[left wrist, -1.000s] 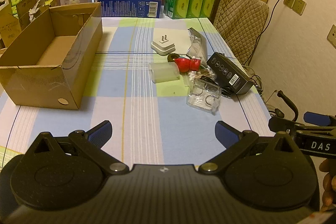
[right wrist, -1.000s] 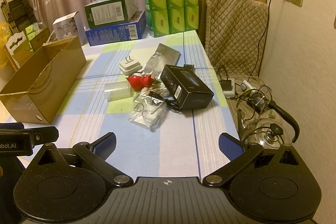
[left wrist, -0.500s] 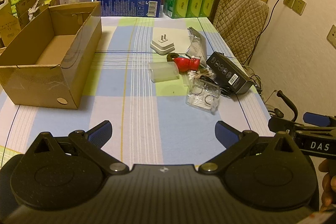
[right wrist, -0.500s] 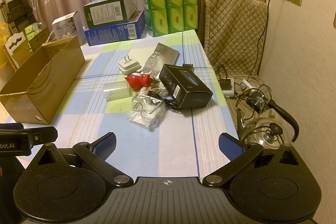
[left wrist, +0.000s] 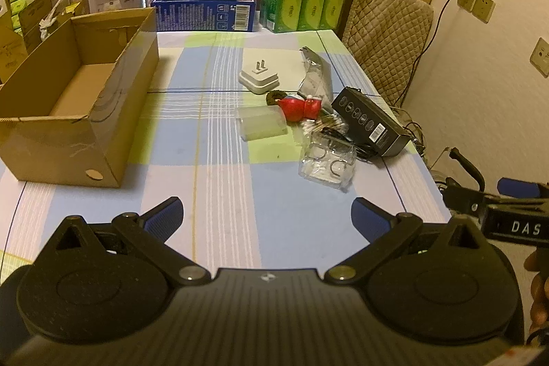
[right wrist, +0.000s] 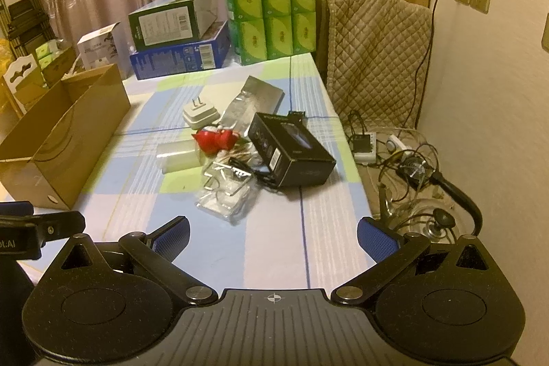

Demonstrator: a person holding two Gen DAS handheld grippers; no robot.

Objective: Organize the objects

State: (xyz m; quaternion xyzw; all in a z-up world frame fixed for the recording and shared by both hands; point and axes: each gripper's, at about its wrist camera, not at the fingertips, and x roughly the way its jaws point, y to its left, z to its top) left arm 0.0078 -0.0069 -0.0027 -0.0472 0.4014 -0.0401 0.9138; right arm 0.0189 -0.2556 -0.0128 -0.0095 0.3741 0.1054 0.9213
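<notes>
An open, empty cardboard box (left wrist: pixel 79 98) stands on the left of the checked tablecloth (left wrist: pixel 219 167); it also shows in the right wrist view (right wrist: pixel 65 132). A cluster of loose items lies at mid-right: a white plug adapter (left wrist: pixel 258 78), a red toy (left wrist: pixel 299 108), a translucent cup on its side (left wrist: pixel 262 123), a clear plastic pack (left wrist: pixel 327 162), a black box (left wrist: pixel 370 126) and a silver foil bag (left wrist: pixel 317 76). My left gripper (left wrist: pixel 267 213) is open and empty above the near table edge. My right gripper (right wrist: pixel 273 237) is open and empty, nearer the cluster (right wrist: pixel 240 153).
Stacked boxes (left wrist: pixel 202 2) and green tissue packs (left wrist: pixel 305 2) stand along the table's far edge. A chair with a quilted cover (right wrist: pixel 374 57) stands to the right. A glass kettle (right wrist: pixel 429 222) and cables (right wrist: pixel 405 156) lie on the floor at the right.
Both grippers have drifted slightly forward toward the table; the objects have not moved. Both stay open.
</notes>
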